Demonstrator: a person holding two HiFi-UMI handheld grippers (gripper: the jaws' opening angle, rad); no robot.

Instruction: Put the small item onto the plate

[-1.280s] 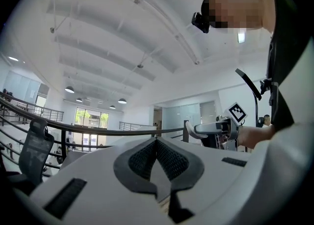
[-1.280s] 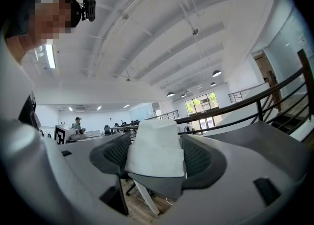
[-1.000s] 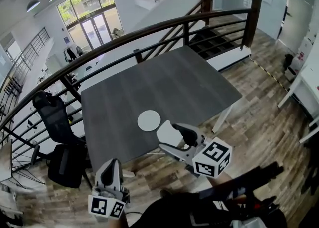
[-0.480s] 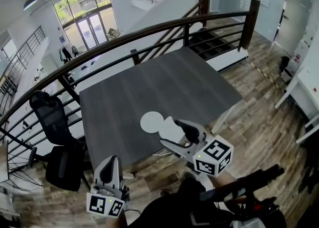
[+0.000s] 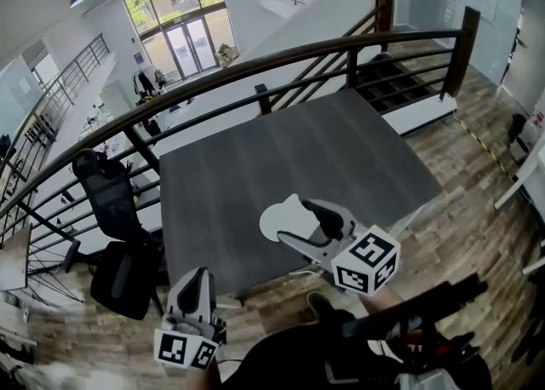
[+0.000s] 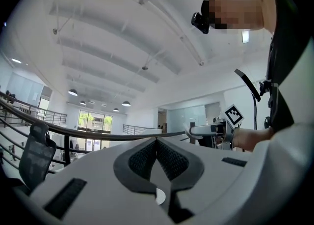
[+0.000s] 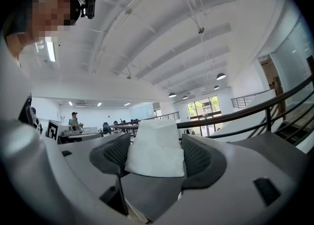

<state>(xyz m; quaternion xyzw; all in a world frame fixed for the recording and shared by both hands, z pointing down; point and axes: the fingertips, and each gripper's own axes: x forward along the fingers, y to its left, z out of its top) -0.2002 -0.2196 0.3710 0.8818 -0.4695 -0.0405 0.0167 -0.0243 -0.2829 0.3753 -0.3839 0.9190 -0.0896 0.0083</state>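
Note:
The small item point(image 5: 298, 212) is a white, soft-looking block, and my right gripper point(image 5: 306, 223) is shut on it. In the right gripper view the small item point(image 7: 156, 148) fills the gap between the two dark pads of my right gripper point(image 7: 156, 156). It hangs over the right part of the round white plate point(image 5: 268, 226), which lies near the front edge of the dark grey table point(image 5: 324, 154). Whether the item touches the plate I cannot tell. My left gripper point(image 5: 194, 284) is low at the front left, off the table, its pads together and nothing in it point(image 6: 157, 145).
A black railing point(image 5: 255, 73) runs behind and to the left of the table. A black office chair point(image 5: 106, 201) stands at the left. Wooden floor point(image 5: 460, 201) and a stairwell lie to the right. The table's front edge is just below the plate.
The right gripper has carried the white item left, from beside the plate's right rim to over its right part. The left gripper has stayed low and shut.

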